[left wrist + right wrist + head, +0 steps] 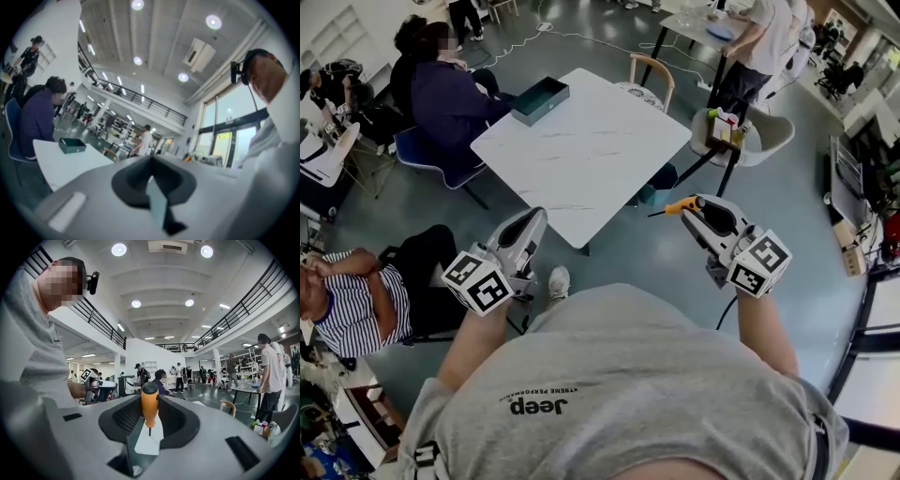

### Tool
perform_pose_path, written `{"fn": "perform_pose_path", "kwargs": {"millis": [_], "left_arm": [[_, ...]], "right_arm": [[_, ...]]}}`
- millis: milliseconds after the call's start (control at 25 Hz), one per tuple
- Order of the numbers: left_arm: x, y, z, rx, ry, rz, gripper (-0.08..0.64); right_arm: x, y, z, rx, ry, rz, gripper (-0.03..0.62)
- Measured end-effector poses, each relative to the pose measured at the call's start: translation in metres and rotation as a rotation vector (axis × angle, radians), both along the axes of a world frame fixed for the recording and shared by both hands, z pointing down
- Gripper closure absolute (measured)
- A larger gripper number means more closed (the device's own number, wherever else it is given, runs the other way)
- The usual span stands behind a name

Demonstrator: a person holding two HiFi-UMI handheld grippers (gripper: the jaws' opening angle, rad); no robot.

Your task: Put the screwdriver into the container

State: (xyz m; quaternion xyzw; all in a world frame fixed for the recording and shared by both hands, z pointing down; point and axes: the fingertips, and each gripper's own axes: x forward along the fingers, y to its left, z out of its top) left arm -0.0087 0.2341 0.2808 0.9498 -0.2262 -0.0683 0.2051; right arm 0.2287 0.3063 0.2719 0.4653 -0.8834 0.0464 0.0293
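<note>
Nearest to me, my left tool (532,221) hangs over the floor (609,248) just short of the table's near edge. Its jaws are pressed together with nothing between them, as the left gripper view shows. The cube with square markers sits at its back end, close to my grey shirt (609,394).

My right tool (692,208) is level with it on the right side and is clenched on the screwdriver (680,205). In the right gripper view the orange handle (150,403) stands upright between the two jaws, with the thin dark shaft running down from it between the pads. From above, the handle shows at the tool's tip and the dark shaft pokes out to the left, toward the table. The screwdriver is in the air, off the near right side of the table and touching nothing but my tool.

The white table (581,155) lies beyond both tools, set cornerwise to me. The container (540,99), a dark teal open box, sits on its far left corner, well apart from the screwdriver. A seated person in a dark top (441,98) is just left of that corner. A wooden chair (652,79) stands at the table's far right side.
</note>
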Motion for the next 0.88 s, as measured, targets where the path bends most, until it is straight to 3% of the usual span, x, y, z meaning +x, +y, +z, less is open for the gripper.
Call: {"fn": "perform_pose_path", "kwargs": {"millis": [320,600,880], "left_arm": [[-0.009,-0.134,0.011,-0.010,0.039,0.142,0.557],[-0.026,-0.255,0.007,0.003,0.022,0.249,0.557],[-0.027,-0.317,0.022,-0.036,0.041,0.311,0.557]], "right_arm": [[-0.028,-0.108,-0.002,-0.005,0.028,0.129,0.480],[-0.068,-0.219,-0.014,-0.015,0.050,0.193,0.480],[-0.079,-0.277,-0.013,-0.068,0.091,0.240,0.480]]}}
